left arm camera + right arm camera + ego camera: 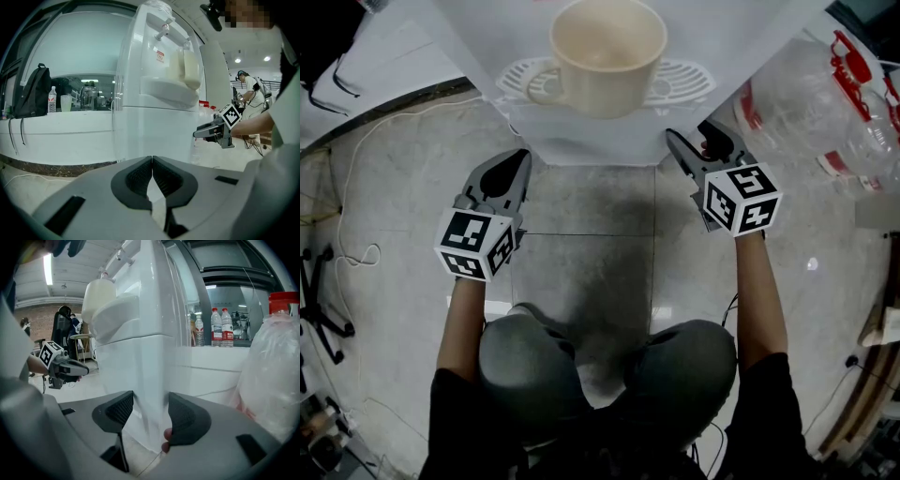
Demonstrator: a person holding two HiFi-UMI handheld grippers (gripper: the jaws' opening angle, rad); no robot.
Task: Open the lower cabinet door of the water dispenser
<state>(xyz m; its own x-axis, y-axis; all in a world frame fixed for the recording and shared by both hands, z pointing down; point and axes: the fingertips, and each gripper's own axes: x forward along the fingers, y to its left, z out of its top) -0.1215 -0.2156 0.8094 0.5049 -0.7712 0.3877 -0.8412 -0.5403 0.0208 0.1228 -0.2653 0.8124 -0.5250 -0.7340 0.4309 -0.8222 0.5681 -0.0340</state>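
Left gripper (152,160): fingers together, nothing between them. The tips are near the white front of the water dispenser (140,61), not touching it. Right gripper (150,397): fingers apart, straddling the right corner edge of the lower cabinet door (133,366); can't tell if the pads touch it. The door looks closed, flush with the body. Above and beyond both finger pairs, a cream mug (607,47) sits on the drip tray (684,82). Just right of the right fingers is a big clear water bottle (274,376) with a red cap.

The red sticker (160,56) on the water dispenser (159,122) cannot be read.
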